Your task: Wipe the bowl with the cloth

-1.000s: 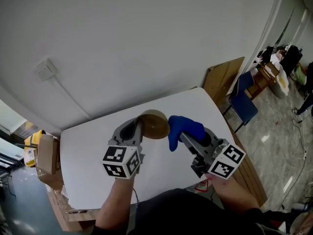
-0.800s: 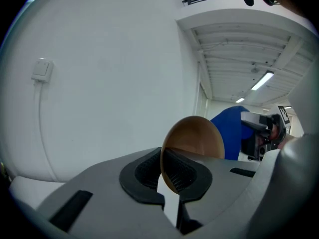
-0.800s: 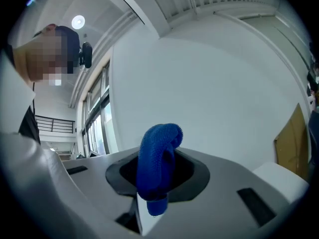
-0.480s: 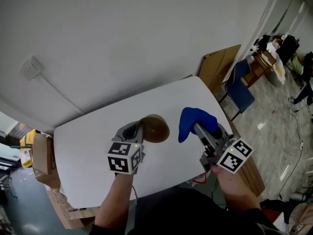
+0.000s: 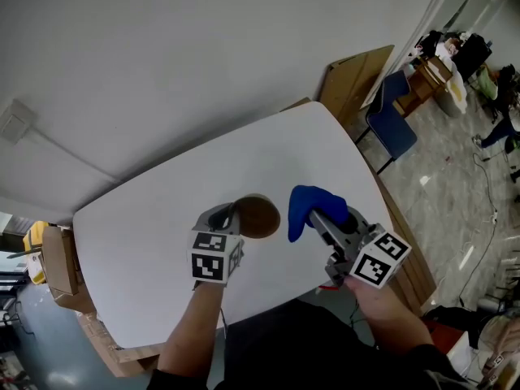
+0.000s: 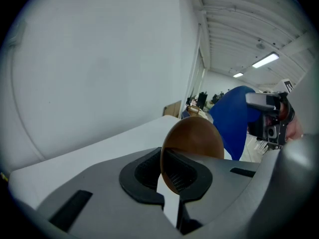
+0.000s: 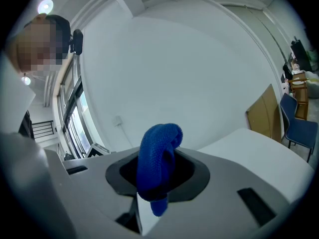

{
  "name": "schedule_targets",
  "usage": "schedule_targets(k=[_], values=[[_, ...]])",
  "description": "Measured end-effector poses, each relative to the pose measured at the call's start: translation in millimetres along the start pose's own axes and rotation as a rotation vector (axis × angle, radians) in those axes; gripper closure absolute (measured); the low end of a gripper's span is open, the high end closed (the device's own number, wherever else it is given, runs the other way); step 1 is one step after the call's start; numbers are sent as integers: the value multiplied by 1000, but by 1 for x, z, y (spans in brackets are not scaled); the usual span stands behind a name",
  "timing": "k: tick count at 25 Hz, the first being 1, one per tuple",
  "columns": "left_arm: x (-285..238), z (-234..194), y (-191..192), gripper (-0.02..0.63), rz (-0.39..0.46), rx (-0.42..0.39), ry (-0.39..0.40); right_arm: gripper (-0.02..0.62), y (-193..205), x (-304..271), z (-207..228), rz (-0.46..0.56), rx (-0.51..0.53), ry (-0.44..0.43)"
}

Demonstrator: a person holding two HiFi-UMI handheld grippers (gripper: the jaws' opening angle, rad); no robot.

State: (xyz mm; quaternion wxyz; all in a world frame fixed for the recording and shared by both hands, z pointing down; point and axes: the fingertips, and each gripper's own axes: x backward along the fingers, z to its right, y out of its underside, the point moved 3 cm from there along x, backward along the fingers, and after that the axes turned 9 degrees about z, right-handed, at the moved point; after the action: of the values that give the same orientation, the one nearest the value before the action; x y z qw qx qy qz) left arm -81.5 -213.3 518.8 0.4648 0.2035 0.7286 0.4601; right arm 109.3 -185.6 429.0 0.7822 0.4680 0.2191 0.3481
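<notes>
Over a white table (image 5: 146, 242), at the centre of the head view, the left gripper (image 5: 233, 217) was clenched on the rim of a brown bowl (image 5: 258, 215). Just right of it, the right gripper (image 5: 318, 218) grasped a bunched blue cloth (image 5: 307, 205) that bulged past its jaws. Bowl and cloth sat close but apart, so the wiping contact seemed not yet made; the next move would likely call for pressing the cloth to the bowl's surface and rubbing against a firm left grip.
</notes>
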Motion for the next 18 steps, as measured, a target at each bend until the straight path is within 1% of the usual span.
schedule_targets(k=[12, 18], values=[[-59, 0, 74, 589, -187, 24, 48, 519, 44, 2, 35, -96, -57, 59], [-81, -2, 93, 588, -236, 31, 58, 518, 59, 6, 46, -120, -86, 79]])
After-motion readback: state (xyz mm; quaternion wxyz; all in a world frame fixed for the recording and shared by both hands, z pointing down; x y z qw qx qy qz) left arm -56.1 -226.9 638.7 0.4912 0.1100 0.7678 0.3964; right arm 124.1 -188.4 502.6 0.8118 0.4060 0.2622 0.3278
